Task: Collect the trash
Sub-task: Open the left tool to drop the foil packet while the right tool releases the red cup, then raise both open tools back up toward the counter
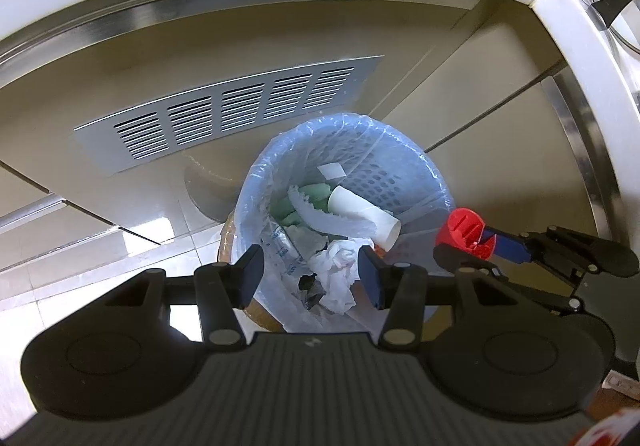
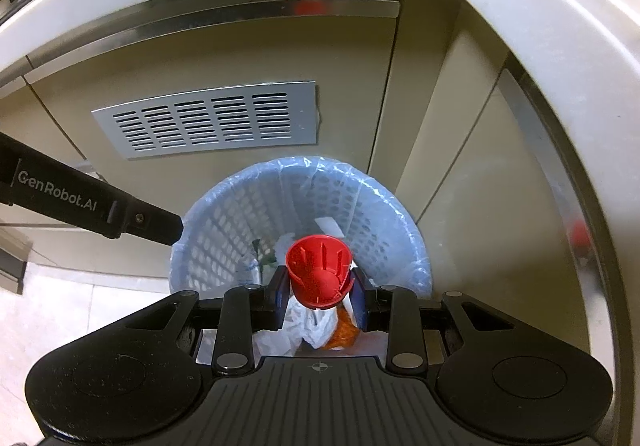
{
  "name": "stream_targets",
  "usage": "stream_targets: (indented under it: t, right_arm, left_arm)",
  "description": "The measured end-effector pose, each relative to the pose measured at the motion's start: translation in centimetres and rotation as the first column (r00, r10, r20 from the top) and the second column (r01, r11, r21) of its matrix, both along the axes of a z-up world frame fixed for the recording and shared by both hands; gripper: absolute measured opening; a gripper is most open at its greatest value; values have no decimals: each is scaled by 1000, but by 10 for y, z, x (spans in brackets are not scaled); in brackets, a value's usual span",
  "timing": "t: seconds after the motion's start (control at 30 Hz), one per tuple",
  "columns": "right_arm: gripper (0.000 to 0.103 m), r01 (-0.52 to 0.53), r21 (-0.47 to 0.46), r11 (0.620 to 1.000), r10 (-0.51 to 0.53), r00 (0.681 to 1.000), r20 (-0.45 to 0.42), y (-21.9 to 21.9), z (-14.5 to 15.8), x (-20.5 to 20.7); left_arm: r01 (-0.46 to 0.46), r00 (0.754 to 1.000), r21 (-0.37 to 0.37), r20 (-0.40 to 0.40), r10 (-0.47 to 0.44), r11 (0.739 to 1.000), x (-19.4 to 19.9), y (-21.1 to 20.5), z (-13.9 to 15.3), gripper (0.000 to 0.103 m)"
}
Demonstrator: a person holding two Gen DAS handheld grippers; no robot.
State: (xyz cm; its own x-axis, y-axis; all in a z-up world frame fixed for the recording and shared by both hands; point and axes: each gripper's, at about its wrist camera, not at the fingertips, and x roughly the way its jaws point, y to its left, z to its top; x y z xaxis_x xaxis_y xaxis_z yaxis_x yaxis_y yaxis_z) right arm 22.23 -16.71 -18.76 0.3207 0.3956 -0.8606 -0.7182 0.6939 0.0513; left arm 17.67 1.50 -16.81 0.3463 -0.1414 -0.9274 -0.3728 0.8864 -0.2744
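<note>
Left wrist view: left gripper [image 1: 311,273] is held empty, jaws apart, above the lined trash basket [image 1: 404,161]; the red cap [image 1: 464,232] is seen pinched by the right gripper [image 1: 474,246] at the basket's right rim.

Right wrist view: cap [image 2: 320,272] is clamped between the pads, open end facing away, basket [image 2: 224,221] directly beneath; a straight drop is judged enough.

Glossy red plastic cap [image 2: 320,272]; matt metal vent [image 2: 208,121].

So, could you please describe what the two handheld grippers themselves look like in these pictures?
Both are matte black plastic. The left gripper and right gripper each have a ribbed central body, two rounded side lobes, linkage bars with silver pivot pins, and dark blue finger pads. The left one's side carries white "GenRobot.AI" lettering. No cables or sleeves show.
</note>
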Motion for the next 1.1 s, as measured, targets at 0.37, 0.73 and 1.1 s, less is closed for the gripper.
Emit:
stream_targets:
  t: [0.37, 0.73, 1.1]
  right_arm:
    - [53, 4, 4, 1000, -4, 1000, -7, 2, -2, -1]
    - [53, -16, 10, 1000, 16, 1000, 17, 4, 17, -11]
    - [53, -26, 153, 988, -3, 983, 186, 4, 104, -29]
  left_arm:
    - [-17, 1000, 9, 1, 17, 1000, -9, 6, 2, 47]
    - [-9, 998, 17, 63, 8, 1000, -21, 7, 22, 47]
    - [9, 959, 80, 283, -31, 997, -33, 11, 100, 47]
